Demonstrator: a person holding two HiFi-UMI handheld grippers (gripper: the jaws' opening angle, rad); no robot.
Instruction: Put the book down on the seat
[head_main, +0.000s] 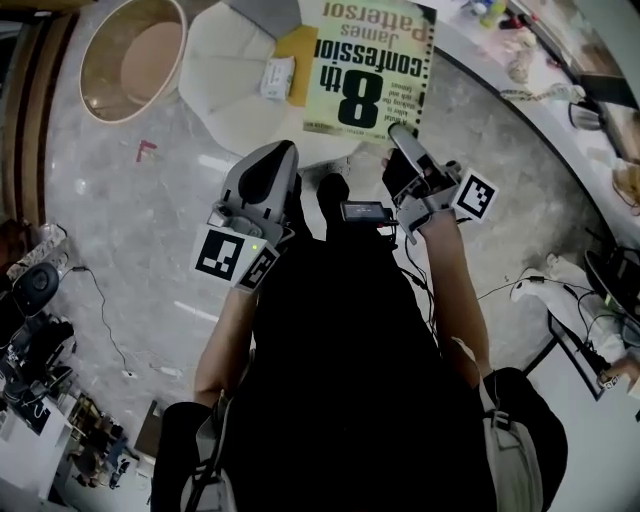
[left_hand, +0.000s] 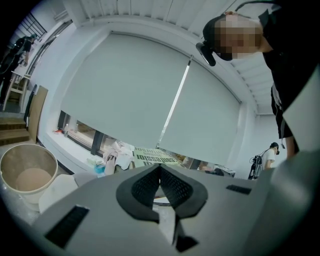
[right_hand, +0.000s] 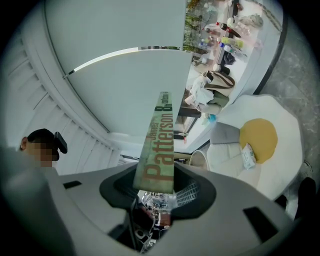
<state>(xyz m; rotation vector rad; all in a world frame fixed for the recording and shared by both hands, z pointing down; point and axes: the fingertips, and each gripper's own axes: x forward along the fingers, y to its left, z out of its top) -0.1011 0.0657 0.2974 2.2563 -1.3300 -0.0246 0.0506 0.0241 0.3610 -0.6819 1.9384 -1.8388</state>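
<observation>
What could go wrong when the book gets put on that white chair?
The right gripper holds the book by just one end, so it might tip or slip out before it's down. A small white packet lies on the seat by the yellow cushion. The book could land on it and sit crooked or slide off.

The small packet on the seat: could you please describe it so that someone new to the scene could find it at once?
Start at the white seat beside the round beige tub. On it lies a round yellow cushion, with the packet at that cushion's edge. It is the only small, flat, white rectangle there.
</observation>
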